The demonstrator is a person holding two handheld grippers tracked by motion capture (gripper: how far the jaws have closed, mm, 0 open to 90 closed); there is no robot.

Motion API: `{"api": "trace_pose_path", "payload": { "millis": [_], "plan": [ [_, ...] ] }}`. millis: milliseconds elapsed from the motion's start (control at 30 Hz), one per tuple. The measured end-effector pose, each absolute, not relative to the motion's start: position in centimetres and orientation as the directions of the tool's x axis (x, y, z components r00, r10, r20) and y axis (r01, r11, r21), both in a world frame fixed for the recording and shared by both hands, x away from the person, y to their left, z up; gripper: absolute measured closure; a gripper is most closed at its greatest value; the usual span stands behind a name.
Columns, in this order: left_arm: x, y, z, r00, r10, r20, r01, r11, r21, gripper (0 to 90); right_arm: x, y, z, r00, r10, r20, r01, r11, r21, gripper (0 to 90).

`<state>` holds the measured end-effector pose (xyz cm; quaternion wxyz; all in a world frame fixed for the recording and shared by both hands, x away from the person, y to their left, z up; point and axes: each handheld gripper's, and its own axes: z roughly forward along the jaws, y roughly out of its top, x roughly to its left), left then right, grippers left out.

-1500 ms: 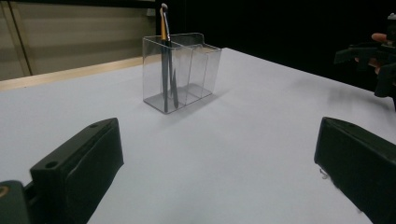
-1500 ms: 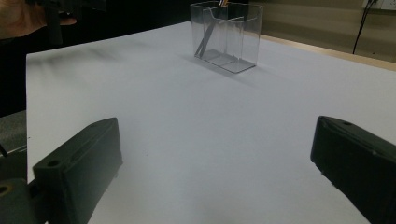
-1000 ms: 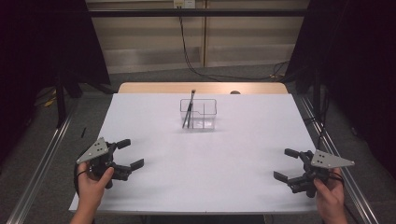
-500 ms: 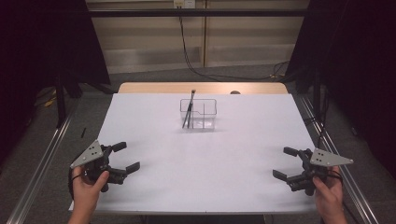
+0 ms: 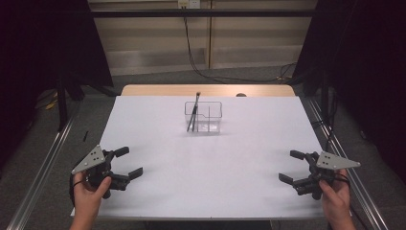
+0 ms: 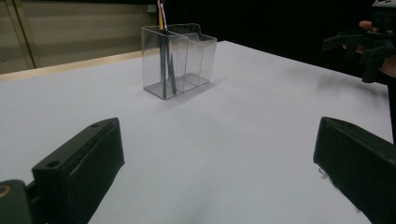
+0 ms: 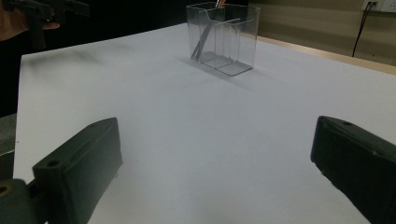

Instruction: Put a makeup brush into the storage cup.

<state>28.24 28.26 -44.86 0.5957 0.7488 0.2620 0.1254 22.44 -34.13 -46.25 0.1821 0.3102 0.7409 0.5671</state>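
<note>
A clear plastic holder (image 5: 204, 117) with two compartments stands upright at the far middle of the white table (image 5: 210, 163). A dark brush (image 5: 193, 113) leans in its left compartment, handle sticking out the top. The holder (image 6: 180, 60) and the brush (image 6: 164, 51) also show in the left gripper view, and the holder (image 7: 223, 37) in the right gripper view. My left gripper (image 5: 128, 163) hovers open near the front left corner, nothing between its jaws. My right gripper (image 5: 291, 166) is open near the front right edge, also holding nothing.
A wooden strip (image 5: 206, 90) runs along the table's far edge. Metal rails (image 5: 43, 167) flank the table on both sides. A black cable (image 5: 191, 52) hangs down the back wall. The other hand's gripper (image 6: 369, 42) appears far off in the left gripper view.
My left gripper has drifted slightly toward the front left edge of the table. The right gripper and the holder have stayed where they were.
</note>
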Motion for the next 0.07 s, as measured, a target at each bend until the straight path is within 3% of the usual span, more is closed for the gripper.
{"api": "trace_pose_path", "payload": {
  "millis": [67],
  "plan": [
    [28.26, 28.18, -44.89, 0.831, 0.541, -0.126, 0.245, -0.154, 0.957, 1.6, 22.43, -34.15, -46.24, -0.742, 0.666, 0.081, 0.251, 0.164, 0.954, 1.3]
  ]
}}
